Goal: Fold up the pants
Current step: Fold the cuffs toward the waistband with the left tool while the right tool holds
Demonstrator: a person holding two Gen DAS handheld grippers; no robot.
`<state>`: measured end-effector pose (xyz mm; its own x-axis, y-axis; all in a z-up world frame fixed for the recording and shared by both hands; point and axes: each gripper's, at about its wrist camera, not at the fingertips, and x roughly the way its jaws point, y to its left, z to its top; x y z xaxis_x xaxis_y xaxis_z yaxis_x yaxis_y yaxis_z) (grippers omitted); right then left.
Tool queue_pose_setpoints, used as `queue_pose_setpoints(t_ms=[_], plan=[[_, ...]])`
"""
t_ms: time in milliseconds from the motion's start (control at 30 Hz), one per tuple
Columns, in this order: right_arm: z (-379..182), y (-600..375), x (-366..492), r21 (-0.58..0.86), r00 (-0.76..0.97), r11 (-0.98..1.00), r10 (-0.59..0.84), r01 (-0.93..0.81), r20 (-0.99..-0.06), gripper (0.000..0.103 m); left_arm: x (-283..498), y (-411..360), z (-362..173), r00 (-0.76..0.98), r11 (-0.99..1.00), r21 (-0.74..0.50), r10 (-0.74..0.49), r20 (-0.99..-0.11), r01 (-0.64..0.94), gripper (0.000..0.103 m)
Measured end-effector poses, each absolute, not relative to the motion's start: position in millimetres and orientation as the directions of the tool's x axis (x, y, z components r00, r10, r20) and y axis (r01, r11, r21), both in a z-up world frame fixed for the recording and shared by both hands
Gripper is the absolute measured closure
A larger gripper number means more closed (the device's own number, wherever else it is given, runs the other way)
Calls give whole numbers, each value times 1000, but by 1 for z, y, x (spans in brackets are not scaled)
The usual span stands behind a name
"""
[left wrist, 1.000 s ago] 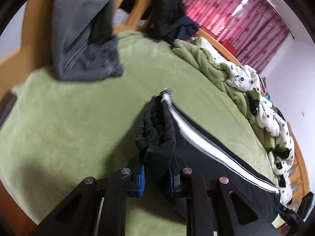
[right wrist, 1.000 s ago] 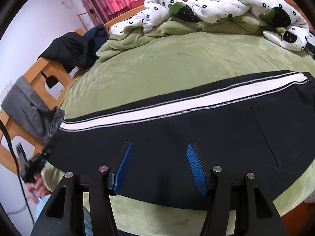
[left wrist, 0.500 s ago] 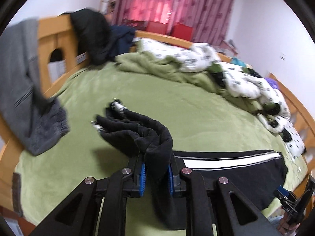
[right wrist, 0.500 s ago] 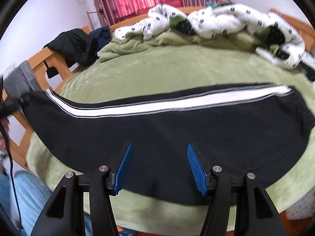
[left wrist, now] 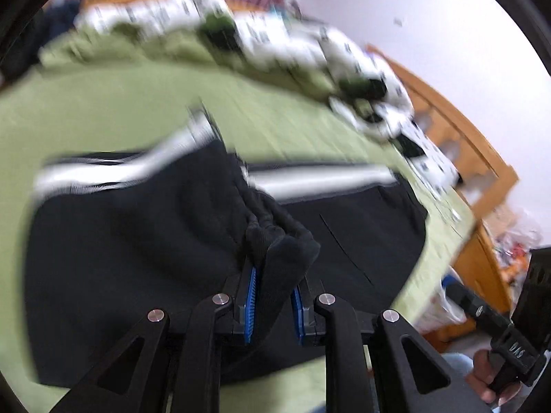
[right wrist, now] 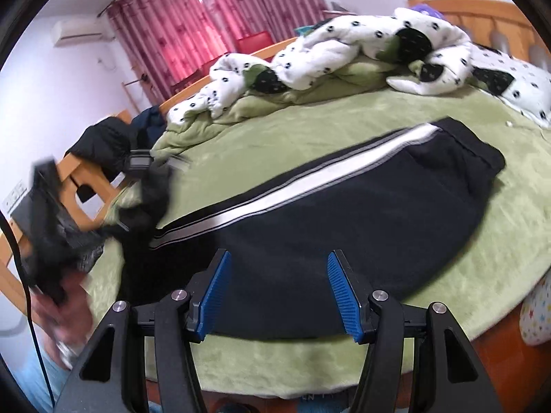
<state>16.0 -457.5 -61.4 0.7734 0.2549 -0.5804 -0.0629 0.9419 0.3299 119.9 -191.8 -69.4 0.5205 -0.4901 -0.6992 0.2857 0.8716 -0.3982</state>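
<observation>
Black pants (right wrist: 344,213) with a white side stripe lie across the green bed (right wrist: 275,137), waist end at the right. My left gripper (left wrist: 273,296) is shut on the bunched black leg cuff and holds it over the rest of the pants (left wrist: 120,241); this view is blurred by motion. In the right wrist view the left gripper (right wrist: 141,161) shows at the left, blurred, with the cuff hanging from it. My right gripper (right wrist: 279,296) stands open above the near edge of the pants, with nothing between its blue pads (right wrist: 215,296).
A rumpled white spotted quilt (right wrist: 344,48) and green blanket lie at the back of the bed. Dark clothes (right wrist: 103,141) and grey trousers hang on the wooden frame (right wrist: 75,172) at the left. Red curtains (right wrist: 193,20) hang behind. A person's hand (right wrist: 65,313) holds the left gripper's handle.
The left gripper has swept the cuff from the bed's left end to the right, over the pants, folding the leg back. The right gripper has drifted along the near edge, open throughout.
</observation>
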Motion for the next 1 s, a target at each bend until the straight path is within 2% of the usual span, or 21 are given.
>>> queue_pose_setpoints(t_ms=[133,167,200,300,400,500,600,633,700,900,967,1000], plan=[[-68,-470,14,319,774,947,223,-28,-593,45,113,-215,-112,428,880,-380,-471,-771,285,85],[-70,-471,14,322,770,946,226,-27,-597,45,107,-213,-112,412,875,-372,-476,-777,310,77],[-71,-473,15,324,768,946,226,-25,-600,45,104,-210,-108,395,860,-386,-499,-771,334,63],[-76,-477,17,326,757,945,231,-26,-611,45,86,-186,-88,392,812,-435,-574,-719,389,41],[-79,-471,19,314,745,949,234,-35,-625,45,66,-147,-68,493,844,-388,-533,-687,371,38],[-76,-456,23,315,739,946,268,-79,-619,45,61,-106,-62,597,946,-260,-324,-733,195,38],[-73,-426,35,283,720,948,295,-142,-628,48,63,-70,-64,600,978,-200,-195,-776,60,38],[-72,-414,40,266,709,949,304,-168,-636,55,62,-58,-66,596,980,-197,-175,-784,29,38],[-73,-385,53,216,676,946,323,-241,-662,59,59,-30,-72,589,979,-200,-143,-795,-31,38],[-104,-328,100,135,540,941,291,-310,-789,60,55,25,-92,571,963,-245,-140,-809,-110,38],[-121,-318,113,75,505,954,219,-289,-835,69,54,38,-100,567,950,-282,-159,-808,-135,38],[-130,-316,115,37,501,960,177,-277,-847,84,54,44,-105,567,943,-300,-170,-806,-144,38]])
